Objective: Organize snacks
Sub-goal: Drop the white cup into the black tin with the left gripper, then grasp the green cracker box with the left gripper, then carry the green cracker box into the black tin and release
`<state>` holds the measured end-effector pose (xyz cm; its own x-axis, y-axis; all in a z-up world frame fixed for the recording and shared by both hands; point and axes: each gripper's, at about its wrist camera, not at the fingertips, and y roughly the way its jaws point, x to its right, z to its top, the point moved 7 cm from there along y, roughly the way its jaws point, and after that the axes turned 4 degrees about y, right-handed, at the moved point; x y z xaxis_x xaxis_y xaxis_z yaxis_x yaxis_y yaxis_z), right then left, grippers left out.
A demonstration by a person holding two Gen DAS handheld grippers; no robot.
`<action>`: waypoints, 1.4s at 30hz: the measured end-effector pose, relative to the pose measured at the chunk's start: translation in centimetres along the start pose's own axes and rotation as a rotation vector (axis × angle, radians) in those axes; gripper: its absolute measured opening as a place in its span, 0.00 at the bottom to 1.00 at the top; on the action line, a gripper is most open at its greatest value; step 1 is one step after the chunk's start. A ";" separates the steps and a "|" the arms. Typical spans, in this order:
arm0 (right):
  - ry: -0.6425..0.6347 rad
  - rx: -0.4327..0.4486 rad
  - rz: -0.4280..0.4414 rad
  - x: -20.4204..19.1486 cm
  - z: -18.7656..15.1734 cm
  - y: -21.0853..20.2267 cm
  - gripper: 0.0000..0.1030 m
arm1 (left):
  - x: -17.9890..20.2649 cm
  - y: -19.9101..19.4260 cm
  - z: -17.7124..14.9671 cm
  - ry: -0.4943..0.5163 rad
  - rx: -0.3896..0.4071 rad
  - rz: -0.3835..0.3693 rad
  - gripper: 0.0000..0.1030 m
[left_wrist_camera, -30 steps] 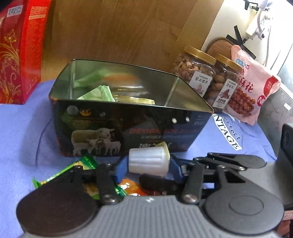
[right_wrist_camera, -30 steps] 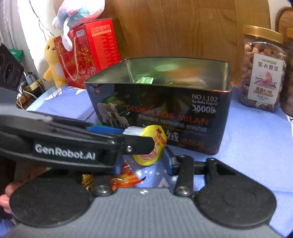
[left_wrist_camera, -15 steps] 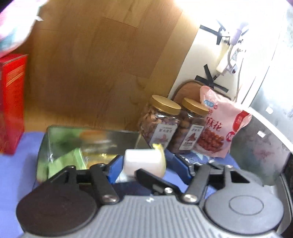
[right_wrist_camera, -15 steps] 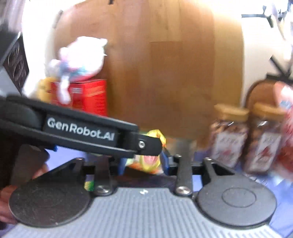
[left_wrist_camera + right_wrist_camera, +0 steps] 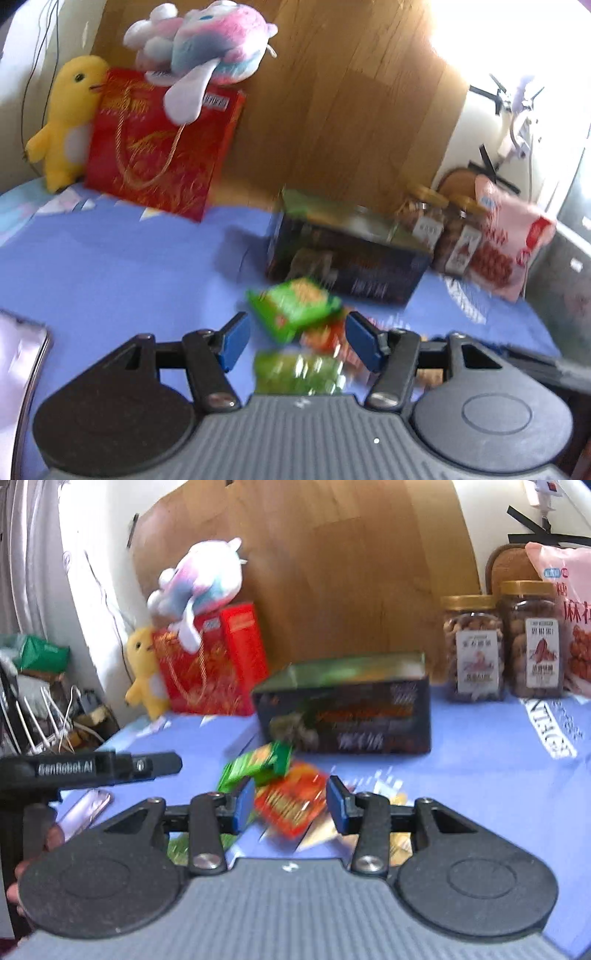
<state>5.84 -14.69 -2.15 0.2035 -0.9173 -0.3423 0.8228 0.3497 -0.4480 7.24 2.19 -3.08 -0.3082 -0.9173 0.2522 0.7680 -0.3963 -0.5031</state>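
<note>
Now both tools empty, left tool (image 5: 297, 339), right tool (image 5: 290, 803), jelly cups gone.

A blue cloth (image 5: 480, 775) covers the table. On it: tin (image 5: 343, 716), snack packets (image 5: 288, 797), two jars (image 5: 474, 648), pink bag (image 5: 569, 620), red box (image 5: 210, 668), phone (image 5: 86, 808).

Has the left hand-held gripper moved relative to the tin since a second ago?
Yes. The left hand-held gripper has pulled back from the tin, which looks farther away; its jaws, just opening, no longer hold the cup.
</note>
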 end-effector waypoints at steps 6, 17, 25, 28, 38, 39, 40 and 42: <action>-0.002 -0.024 -0.017 -2.6 -0.8 -0.1 0.43 | -3.2 -1.4 -1.2 -0.032 -0.011 -0.011 0.56; 0.017 -0.106 -0.026 -2.4 1.8 3.8 0.41 | -6.3 1.7 0.3 -0.216 -0.109 -0.119 0.53; -0.262 -0.263 0.067 -2.8 2.9 9.1 0.44 | -5.5 7.1 2.1 -0.293 -0.198 -0.165 0.52; -0.365 -0.290 0.090 -2.7 2.5 9.8 0.58 | -5.1 8.5 2.1 -0.290 -0.218 -0.153 0.52; -0.375 -0.333 0.140 -2.3 1.1 11.8 0.54 | -4.5 10.7 1.5 -0.294 -0.257 -0.182 0.42; -0.373 -0.332 0.138 -2.5 1.0 11.7 0.51 | -4.4 10.5 1.5 -0.299 -0.260 -0.188 0.41; -0.371 -0.328 0.136 -2.8 1.0 11.4 0.50 | -4.4 10.2 1.6 -0.299 -0.255 -0.183 0.40; -0.373 -0.311 0.127 -3.2 1.0 10.9 0.46 | -4.1 9.2 1.8 -0.282 -0.230 -0.175 0.40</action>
<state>14.72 -8.16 -5.13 0.5145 -0.8495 -0.1167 0.5939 0.4512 -0.6661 16.54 2.42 -7.26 -0.2324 -0.8016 0.5509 0.5623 -0.5729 -0.5964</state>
